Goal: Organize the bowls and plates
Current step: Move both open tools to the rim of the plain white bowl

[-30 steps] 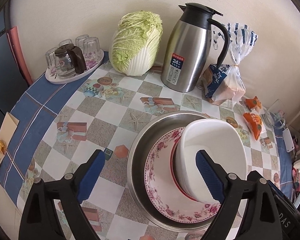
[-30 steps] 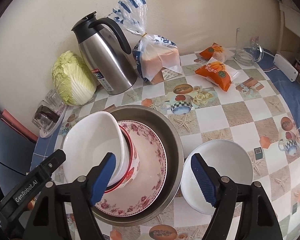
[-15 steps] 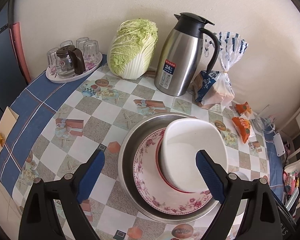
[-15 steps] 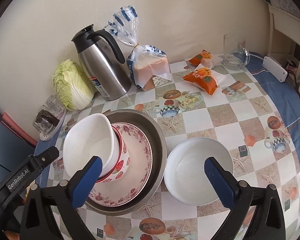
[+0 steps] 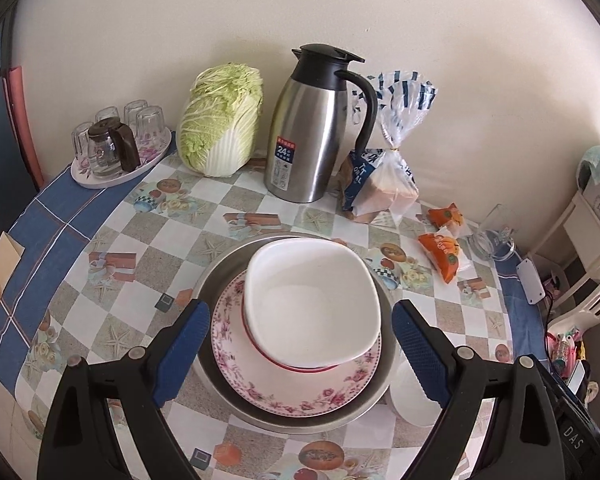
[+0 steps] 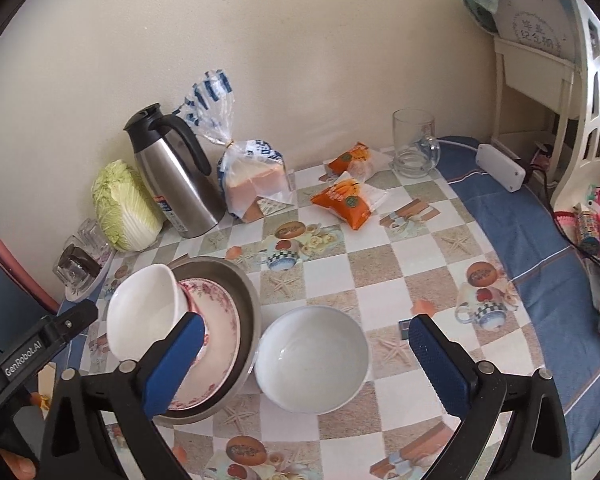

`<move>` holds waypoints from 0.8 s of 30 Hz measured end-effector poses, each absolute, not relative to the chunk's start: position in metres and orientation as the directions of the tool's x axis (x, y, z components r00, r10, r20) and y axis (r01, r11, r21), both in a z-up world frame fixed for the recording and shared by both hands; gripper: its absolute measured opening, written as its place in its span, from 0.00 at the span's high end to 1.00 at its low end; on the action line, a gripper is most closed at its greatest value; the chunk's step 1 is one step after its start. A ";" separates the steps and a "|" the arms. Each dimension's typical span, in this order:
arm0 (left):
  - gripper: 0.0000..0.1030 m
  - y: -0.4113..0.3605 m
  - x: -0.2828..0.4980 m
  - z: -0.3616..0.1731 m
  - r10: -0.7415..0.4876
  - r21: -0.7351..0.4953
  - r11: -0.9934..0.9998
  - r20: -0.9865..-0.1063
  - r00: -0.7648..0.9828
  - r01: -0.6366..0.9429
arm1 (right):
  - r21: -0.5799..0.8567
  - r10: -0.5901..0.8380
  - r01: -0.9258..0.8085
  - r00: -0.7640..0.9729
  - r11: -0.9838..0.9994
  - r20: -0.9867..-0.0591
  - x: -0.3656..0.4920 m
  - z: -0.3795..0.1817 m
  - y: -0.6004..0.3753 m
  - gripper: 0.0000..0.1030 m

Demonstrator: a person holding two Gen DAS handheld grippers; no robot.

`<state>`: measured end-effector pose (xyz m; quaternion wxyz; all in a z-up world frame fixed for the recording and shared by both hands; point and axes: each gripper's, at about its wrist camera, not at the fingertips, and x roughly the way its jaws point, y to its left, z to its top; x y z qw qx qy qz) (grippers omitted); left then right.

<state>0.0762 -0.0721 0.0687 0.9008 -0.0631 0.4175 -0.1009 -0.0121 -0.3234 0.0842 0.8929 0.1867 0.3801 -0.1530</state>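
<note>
Left tongs released, blue pads spread wide, poised over the dish stack and gripping nothing. Stack sits mid-desk: steel basin at the bottom, floral plate inside it, red-rimmed bowl on the plate, white squarish bowl nested on top, tilted. Right tongs also released, pads apart, holding nothing; a round white bowl stands upright on the desk between them, just beside the basin's right rim. Along the back wall: cabbage, steel thermos jug, bagged bread, two orange snack packets, glass mug. Tray of glasses far left.
</note>
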 end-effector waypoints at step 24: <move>0.10 -0.176 0.040 0.029 -0.375 -0.318 0.927 -0.800 0.468 0.200 | 0.187 -0.234 0.623 0.530 0.760 -0.815 -0.060 0.052 -0.424 0.00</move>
